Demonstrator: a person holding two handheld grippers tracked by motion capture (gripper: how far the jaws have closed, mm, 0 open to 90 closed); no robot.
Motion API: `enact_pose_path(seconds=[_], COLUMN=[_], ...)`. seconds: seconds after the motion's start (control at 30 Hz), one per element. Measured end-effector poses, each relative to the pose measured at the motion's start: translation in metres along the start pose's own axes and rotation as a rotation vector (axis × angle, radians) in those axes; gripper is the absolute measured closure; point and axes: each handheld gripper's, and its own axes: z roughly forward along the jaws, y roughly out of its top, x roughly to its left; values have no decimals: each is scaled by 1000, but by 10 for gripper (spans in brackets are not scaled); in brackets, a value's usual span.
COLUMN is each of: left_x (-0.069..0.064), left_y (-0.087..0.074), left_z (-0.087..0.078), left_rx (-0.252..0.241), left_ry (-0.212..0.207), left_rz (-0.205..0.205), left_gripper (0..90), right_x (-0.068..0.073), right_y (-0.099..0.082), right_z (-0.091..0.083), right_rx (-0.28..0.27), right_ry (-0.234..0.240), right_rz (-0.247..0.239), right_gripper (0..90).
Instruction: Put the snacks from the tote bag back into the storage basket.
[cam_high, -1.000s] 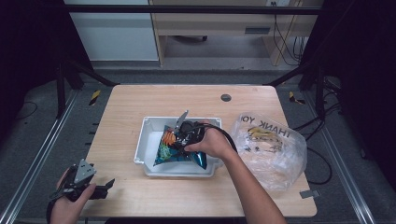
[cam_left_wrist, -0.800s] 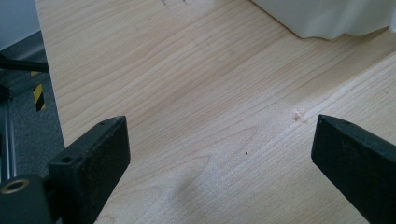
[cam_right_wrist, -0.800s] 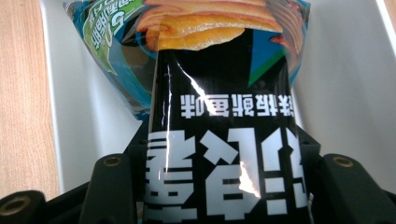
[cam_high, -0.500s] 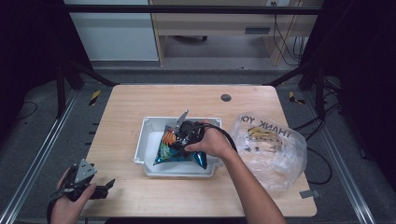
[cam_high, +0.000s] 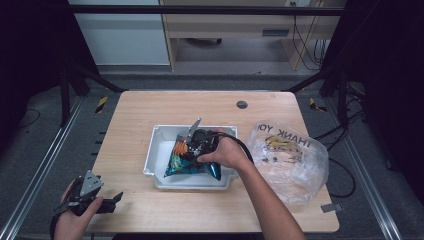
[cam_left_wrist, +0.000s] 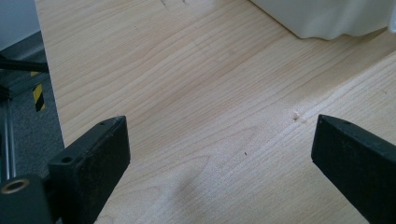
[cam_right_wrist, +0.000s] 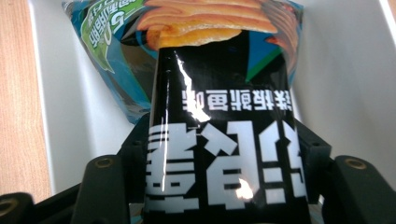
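The right gripper (cam_high: 192, 146) is setting the glossy blue-and-black snack bag (cam_right_wrist: 219, 93) down in the white plastic bin (cam_high: 160, 155). Its jaws have just been easing apart around the bag; lifting clear comes next. The left gripper (cam_high: 112, 199) rests wide open on the wooden table (cam_left_wrist: 196, 93).

Glossy blue-and-black snack bag (cam_high: 189, 162), chips pictured, lying flat inside white tray (cam_high: 159, 145), mid-table

High view looks down over the table (cam_high: 150, 210); both close tool views share its white bin (cam_high: 155, 150).
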Motion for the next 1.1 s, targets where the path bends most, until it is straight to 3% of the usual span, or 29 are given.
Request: enact_pose_path(seconds=[0.6,1.1], left_x=[0,0], left_y=[0,0], left_z=[0,0], left_rx=[-1,2], left_ry=[-1,-3], left_rz=[0,0], left_gripper=[40,40], right_x=[-2,-5], right_y=[-1,-3], right_z=[-2,-5], right_rx=[-2,-9], right_ry=[-8,-6], right_rz=[22,56], right_gripper=[343,242])
